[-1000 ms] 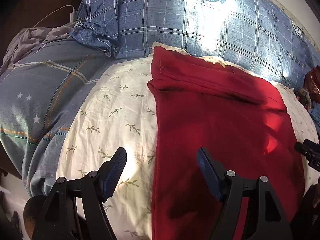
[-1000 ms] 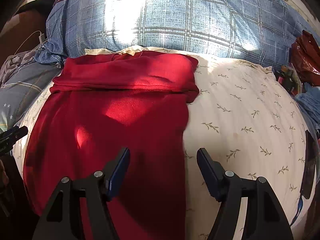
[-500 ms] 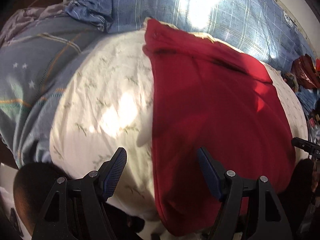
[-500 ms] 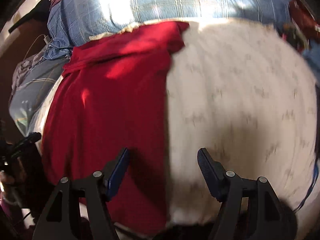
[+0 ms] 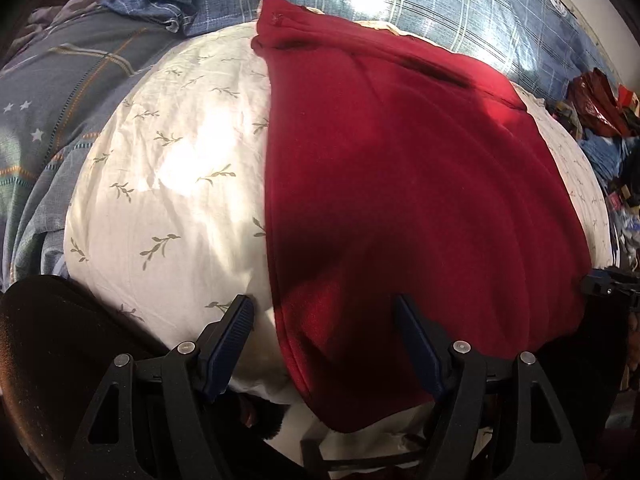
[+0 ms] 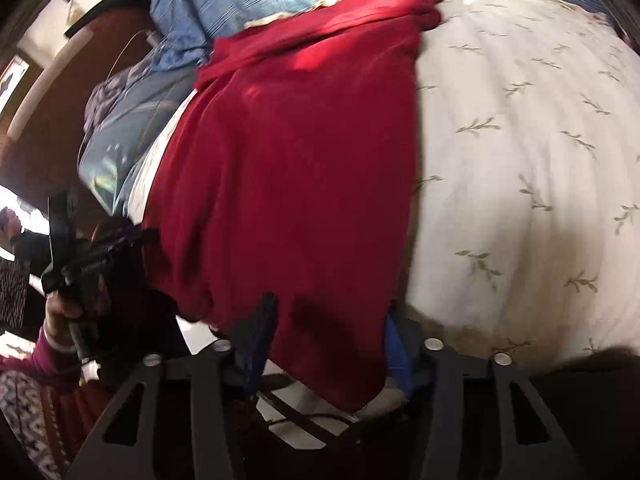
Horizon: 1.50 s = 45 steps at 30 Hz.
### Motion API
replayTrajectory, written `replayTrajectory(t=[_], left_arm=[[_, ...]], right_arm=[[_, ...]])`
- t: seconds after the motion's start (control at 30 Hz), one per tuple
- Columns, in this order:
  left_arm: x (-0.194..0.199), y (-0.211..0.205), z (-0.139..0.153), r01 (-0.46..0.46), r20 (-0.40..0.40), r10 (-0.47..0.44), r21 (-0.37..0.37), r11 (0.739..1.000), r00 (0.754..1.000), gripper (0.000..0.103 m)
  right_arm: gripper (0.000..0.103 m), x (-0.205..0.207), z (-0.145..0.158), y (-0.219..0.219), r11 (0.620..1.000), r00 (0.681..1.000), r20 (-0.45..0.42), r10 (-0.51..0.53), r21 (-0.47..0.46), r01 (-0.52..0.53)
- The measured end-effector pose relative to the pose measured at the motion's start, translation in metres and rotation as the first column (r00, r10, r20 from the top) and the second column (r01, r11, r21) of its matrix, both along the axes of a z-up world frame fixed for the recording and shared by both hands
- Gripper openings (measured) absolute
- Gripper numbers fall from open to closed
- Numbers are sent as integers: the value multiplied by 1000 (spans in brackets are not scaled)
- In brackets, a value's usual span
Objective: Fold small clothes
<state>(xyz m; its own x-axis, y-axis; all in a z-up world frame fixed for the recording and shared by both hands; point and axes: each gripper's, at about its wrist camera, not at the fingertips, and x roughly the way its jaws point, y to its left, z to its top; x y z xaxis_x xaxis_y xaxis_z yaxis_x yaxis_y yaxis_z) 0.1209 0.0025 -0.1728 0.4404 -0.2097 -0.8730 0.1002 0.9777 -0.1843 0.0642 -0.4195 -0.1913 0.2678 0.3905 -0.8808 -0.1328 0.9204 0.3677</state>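
Two grippers, both with jaws apart and clamped on nothing: my left gripper straddles the near left hem of the red garment, my right gripper its near right corner. The garment looks soft, fleecy and light, limp enough to sag, so I would pinch each near corner through both layers. It lies flat on the leaf-print bedding, dark red, far end already doubled over, near hem drooping off the edge.
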Motion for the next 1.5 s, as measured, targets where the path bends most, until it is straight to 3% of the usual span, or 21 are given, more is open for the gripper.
replayTrajectory(t=[0.2, 0.37, 0.43, 0.47, 0.5, 0.53, 0.63, 0.83, 1.0, 1.1, 1.23, 1.33, 1.43, 1.47, 1.5], left_arm=[[-4, -5, -2, 23, -27, -24, -47, 999, 999, 71], [-6, -12, -6, 12, 0, -12, -16, 1000, 1000, 65], [-9, -13, -3, 9, 12, -9, 11, 1000, 1000, 33], [-10, -11, -1, 14, 8, -14, -15, 1000, 1000, 23], [-9, -7, 1, 18, -11, -19, -56, 998, 1000, 12], [-8, -4, 3, 19, -22, -21, -84, 996, 1000, 10], [-5, 3, 22, 48, 5, -47, -151, 987, 999, 9], [17, 20, 79, 61, 166, -22, -234, 970, 986, 9], [64, 25, 105, 28, 264, 41, -252, 967, 964, 9], [103, 24, 111, -3, 283, 82, -269, 963, 956, 9], [175, 20, 99, -59, 277, 132, -258, 964, 952, 9], [228, 6, 77, -93, 242, 154, -246, 965, 958, 10], [275, 1, 52, -121, 166, 163, -238, 964, 973, 15], [283, 1, 50, -128, 166, 169, -230, 965, 972, 17], [290, 1, 53, -131, 180, 173, -222, 966, 968, 29]], right_arm=[[54, 4, -4, 4, 999, 999, -32, 25, 42, -24], [54, 5, -7, 11, 998, 999, -27, 48, 33, -47], [25, 4, -6, 13, 998, 998, -22, 54, 29, -54], [8, 3, -5, 13, 998, 998, -18, 56, 24, -56], [8, 3, -4, 10, 998, 999, -16, 48, 42, -48], [8, 4, -3, 6, 997, 999, -17, 39, 75, -38], [8, 7, 18, 0, 985, 998, 47, 31, 171, -38], [8, 43, 70, -22, 943, 975, 209, -76, 332, 2], [8, 105, 98, -30, 947, 936, 317, -153, 317, 48], [8, 149, 107, -34, 947, 911, 357, -205, 308, 93], [8, 217, 94, -49, 930, 895, 331, -298, 313, 194], [8, 265, 64, -56, 924, 906, 261, -333, 284, 257], [20, 291, 42, -65, 920, 907, 195, -374, 207, 334], [30, 290, 40, -72, 908, 897, 191, -400, 213, 359], [34, 285, 42, -81, 892, 880, 202, -430, 246, 380]])
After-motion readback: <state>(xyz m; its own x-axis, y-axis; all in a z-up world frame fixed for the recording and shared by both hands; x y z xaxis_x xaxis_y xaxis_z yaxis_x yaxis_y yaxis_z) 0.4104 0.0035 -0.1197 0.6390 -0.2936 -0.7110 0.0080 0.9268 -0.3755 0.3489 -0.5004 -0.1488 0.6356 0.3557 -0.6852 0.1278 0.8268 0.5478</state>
